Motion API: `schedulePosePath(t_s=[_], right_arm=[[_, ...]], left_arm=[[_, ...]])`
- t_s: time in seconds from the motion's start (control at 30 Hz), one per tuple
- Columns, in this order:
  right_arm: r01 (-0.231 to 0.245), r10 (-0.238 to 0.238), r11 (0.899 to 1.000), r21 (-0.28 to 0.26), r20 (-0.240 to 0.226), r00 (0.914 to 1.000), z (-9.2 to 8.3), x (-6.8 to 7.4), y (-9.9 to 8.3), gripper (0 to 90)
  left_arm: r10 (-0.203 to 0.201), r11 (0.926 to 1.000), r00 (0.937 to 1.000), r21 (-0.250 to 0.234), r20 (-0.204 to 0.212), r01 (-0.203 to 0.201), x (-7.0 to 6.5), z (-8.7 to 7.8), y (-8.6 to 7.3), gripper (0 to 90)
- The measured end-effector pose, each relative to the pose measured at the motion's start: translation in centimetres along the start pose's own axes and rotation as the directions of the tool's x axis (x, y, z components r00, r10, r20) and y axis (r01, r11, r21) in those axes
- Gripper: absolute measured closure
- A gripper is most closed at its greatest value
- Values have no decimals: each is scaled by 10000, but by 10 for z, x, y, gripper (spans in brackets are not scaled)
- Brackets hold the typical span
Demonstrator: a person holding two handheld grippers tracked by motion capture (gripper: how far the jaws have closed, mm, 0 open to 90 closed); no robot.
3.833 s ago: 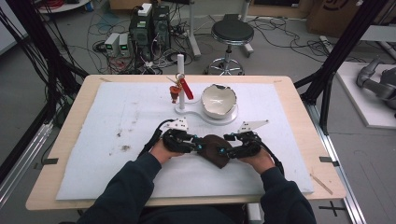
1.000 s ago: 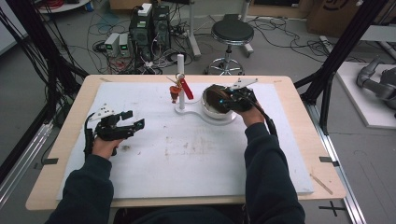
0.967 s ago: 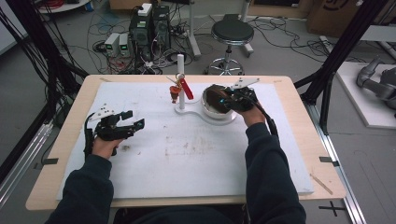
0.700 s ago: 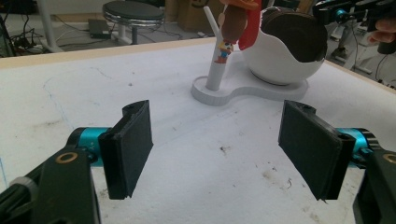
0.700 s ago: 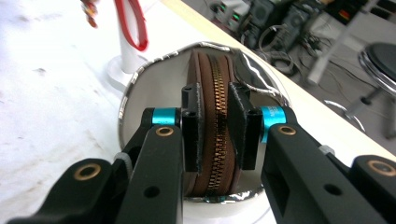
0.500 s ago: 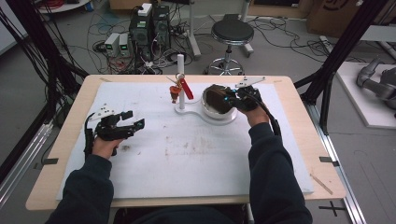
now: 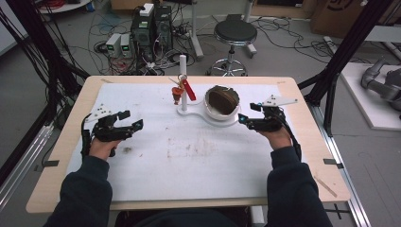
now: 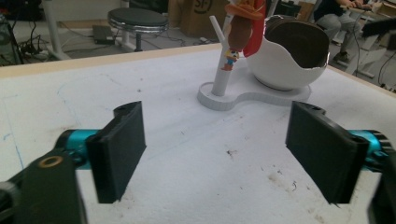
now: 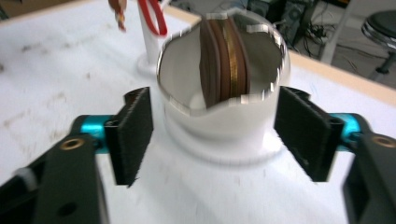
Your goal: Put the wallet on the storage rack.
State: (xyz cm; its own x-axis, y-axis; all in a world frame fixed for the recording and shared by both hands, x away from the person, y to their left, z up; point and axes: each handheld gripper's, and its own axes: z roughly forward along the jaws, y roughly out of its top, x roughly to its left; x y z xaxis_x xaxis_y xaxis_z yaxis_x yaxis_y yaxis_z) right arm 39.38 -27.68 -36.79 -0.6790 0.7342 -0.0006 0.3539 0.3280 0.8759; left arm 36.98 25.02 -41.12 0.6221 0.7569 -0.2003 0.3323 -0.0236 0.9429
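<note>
A white eggshell-shaped cup [image 7: 213, 111] [image 9: 224, 123] [image 8: 280, 70] stands on a white base with a thin post [image 7: 183, 78] [image 8: 218, 70]. A round brown leather pouch [image 7: 222, 98] [image 9: 224, 60] stands on edge inside the cup. From the post hang a small figure keychain [image 7: 178, 92] [image 8: 236, 32] and a red tag [image 7: 189, 90]. My right gripper [image 7: 243, 121] [image 9: 215, 140] sits just right of the base. Its jaws have just been opening and hold nothing. My left gripper [image 7: 132, 119] [image 8: 215, 154] rests at the mat's left. Its jaws have just been opening wider, with nothing between them.
A white mat [image 7: 198, 156] with brown stains covers the wooden table [image 7: 312, 156]. Beyond the far edge stand a black stool [image 7: 235, 33] and computer boxes [image 7: 151, 26] among cables. Black frame posts [image 7: 340, 56] rise at both sides.
My right gripper let go of the brown pouch, which now sits in the cup, and pulled back to the right and towards the person. The left hand stayed put.
</note>
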Motion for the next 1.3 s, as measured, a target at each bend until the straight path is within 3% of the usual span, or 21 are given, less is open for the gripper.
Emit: schedulePosePath(t_s=[0.1,0.43,0.67,1.3], right_arm=[[-83,81,9998,159,127,9999,-11,3,-14,214],[-311,305,9995,87,636,9975,-34,1,-48,214],[-168,217,9985,-529,938,9954,-46,5,-54,214],[-254,299,9991,-333,1452,9889,-50,2,-61,215]], left_arm=[[68,10000,10000,-26,-67,-68,0,0,0,185],[520,9984,9985,-197,-174,-524,-6,1,2,188],[582,9978,9980,-297,-243,-589,-7,2,2,188],[644,9973,9979,-336,-61,-645,-14,2,0,198]])
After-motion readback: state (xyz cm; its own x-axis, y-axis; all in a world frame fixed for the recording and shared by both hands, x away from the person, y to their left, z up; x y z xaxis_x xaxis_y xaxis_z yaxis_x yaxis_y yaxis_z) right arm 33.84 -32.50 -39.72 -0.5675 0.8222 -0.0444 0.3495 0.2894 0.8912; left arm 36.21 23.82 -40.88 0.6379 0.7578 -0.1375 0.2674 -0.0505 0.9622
